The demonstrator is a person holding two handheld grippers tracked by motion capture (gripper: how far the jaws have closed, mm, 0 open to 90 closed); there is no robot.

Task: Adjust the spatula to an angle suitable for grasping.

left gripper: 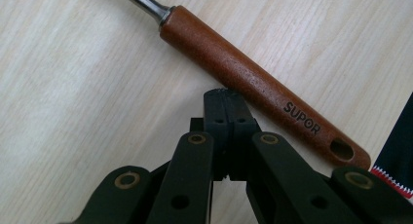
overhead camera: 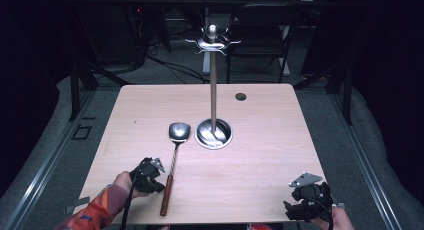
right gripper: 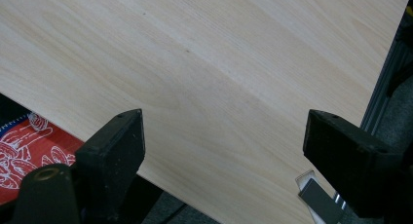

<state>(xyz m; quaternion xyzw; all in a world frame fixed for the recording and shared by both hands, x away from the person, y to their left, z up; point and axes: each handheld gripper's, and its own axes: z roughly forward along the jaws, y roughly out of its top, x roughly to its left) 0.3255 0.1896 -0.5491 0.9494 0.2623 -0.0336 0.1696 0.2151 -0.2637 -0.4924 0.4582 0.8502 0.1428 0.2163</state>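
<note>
High view, table: one pale wooden table point(overhead camera: 260, 180), with a small round hole point(overhead camera: 240, 96) near its far edge.
Stand: one tall metal rack point(overhead camera: 213, 80) with hooks at its top, upright near the table's middle on a round dished base point(overhead camera: 213, 135); nothing hangs on the hooks and I see only the pole's foot in the dish.
Spatula: one metal spatula point(overhead camera: 172, 165) lying flat just left of the stand's base, blade toward the far side, brown wooden handle point(left gripper: 263, 87) pointing at my edge of the table.
Handle detail: in my left gripper view the handle lies slantwise, printed SUPOR, with one hanging hole near its end.
My left gripper point(overhead camera: 150, 176): just left of the handle's near half; its fingers point(left gripper: 225, 112) are pressed together with nothing between them, their tips at the handle's side, and I cannot tell whether they touch it.
My right gripper point(overhead camera: 309, 200): at the table's near right corner, well apart from the spatula; its fingers point(right gripper: 117, 146) are spread wide over bare wood, pinching nothing.
Count: two grippers, one spatula, one stand.
</note>
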